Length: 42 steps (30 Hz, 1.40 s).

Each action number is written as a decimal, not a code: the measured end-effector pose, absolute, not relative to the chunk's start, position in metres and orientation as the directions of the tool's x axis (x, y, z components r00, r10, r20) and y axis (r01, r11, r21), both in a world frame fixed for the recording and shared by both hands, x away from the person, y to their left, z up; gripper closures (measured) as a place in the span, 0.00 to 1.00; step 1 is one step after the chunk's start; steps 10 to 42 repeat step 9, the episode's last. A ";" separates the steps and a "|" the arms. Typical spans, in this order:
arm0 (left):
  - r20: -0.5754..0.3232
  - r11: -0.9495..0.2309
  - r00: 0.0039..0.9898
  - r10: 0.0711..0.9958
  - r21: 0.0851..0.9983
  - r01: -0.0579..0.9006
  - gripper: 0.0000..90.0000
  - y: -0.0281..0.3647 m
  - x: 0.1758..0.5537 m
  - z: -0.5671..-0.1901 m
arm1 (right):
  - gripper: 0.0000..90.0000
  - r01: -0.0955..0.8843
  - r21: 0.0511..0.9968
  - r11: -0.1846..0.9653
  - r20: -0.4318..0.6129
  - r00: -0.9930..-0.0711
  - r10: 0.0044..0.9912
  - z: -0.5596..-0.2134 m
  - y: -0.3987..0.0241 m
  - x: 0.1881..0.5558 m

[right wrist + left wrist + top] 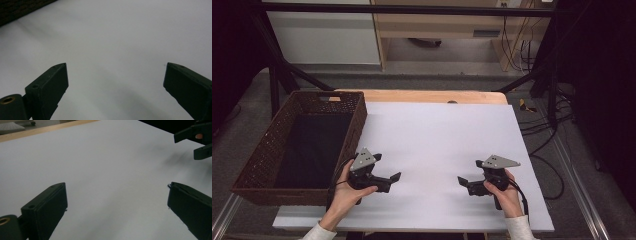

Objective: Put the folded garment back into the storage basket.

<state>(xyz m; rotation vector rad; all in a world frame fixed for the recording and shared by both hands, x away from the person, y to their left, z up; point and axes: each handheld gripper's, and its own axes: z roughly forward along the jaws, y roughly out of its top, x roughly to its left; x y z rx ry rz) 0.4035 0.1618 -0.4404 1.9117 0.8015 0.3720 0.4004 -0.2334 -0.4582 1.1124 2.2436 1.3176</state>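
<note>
Dark wicker basket (264, 150) sits at the table's left edge, partly on the white board (437, 135), interior dark. Left gripper (393, 177) held just right of the basket's near corner, low over the board, jaws spread wide, nothing between them. Right gripper (462, 181) faces it across bare board, well apart, jaws likewise wide and empty.
</note>
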 end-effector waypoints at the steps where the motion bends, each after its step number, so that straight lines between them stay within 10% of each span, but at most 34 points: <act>1: -0.085 -0.303 0.737 0.671 0.875 0.377 0.03 0.161 0.404 -0.444 | 0.07 0.465 0.842 0.273 0.114 -0.648 0.753 -0.459 -0.235 0.400; 42: -0.078 -0.331 0.752 0.655 0.864 0.378 0.03 0.155 0.402 -0.455 | 0.07 0.486 0.833 0.264 0.129 -0.635 0.761 -0.470 -0.245 0.395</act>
